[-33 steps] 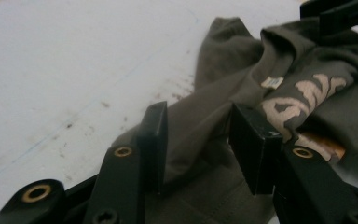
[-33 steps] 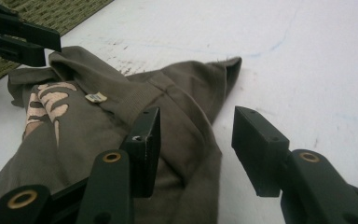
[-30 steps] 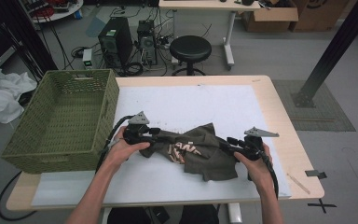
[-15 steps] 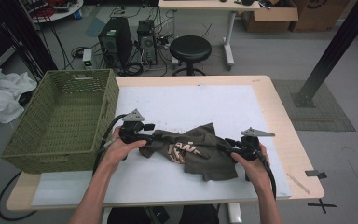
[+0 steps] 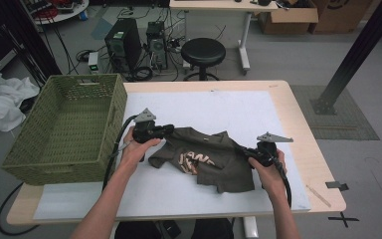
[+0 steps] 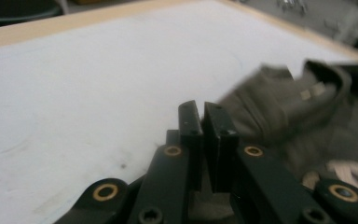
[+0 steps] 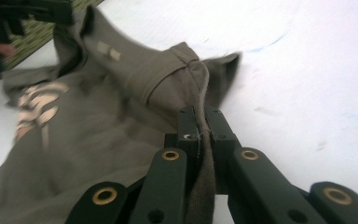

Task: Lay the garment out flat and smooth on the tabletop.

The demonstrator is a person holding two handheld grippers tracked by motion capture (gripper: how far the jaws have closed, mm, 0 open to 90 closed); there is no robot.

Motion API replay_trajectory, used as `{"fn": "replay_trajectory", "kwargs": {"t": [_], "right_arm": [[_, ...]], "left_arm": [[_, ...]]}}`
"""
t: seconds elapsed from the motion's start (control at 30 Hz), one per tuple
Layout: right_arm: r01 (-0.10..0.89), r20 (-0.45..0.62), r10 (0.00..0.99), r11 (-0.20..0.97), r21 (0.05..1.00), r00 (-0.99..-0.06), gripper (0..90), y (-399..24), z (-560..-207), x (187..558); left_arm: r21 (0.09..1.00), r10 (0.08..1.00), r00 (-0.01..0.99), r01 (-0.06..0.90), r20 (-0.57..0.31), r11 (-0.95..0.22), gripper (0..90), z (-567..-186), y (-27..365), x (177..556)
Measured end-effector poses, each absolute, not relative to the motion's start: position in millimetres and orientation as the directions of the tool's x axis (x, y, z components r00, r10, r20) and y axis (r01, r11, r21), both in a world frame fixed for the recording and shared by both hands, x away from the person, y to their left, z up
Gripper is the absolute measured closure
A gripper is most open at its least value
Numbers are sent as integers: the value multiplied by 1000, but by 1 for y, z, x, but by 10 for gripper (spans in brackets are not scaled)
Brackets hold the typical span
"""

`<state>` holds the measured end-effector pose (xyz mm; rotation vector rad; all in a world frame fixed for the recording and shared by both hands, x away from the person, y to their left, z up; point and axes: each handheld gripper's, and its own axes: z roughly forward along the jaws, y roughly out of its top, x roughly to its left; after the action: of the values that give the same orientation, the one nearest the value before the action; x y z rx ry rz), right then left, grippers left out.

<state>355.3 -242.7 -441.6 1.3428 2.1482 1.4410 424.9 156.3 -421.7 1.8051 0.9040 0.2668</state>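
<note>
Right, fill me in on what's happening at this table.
A person is working a crumpled olive-brown T-shirt with a pale print on the white-topped table with two hand-held claws. The right claw is shut on a fold of the shirt's edge. The left claw has just been closing and its jaws stand almost together at the shirt's other end; in its own view, no cloth shows between them. A woven green basket sits at the table's left edge with no garment in it.

Bare mat (image 5: 238,107) beyond; basket (image 5: 64,124) blocking left.
</note>
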Motion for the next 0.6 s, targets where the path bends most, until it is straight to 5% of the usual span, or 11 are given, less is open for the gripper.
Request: {"fn": "replay_trajectory", "kwargs": {"t": [0.1, 0.2, 0.6], "right_arm": [[558, 278, 795, 89, 825, -538, 765, -245, -441, 359], [559, 297, 801, 56, 827, -520, 620, -249, -441, 358], [562, 371, 801, -53, 825, -469, 513, -260, -445, 351]], "left_arm": [[840, 710, 629, 534, -317, -97, 610, -423, 163, 431], [829, 703, 636, 547, -319, -119, 552, -424, 171, 431], [775, 684, 644, 605, -342, -182, 574, -441, 133, 440]]}}
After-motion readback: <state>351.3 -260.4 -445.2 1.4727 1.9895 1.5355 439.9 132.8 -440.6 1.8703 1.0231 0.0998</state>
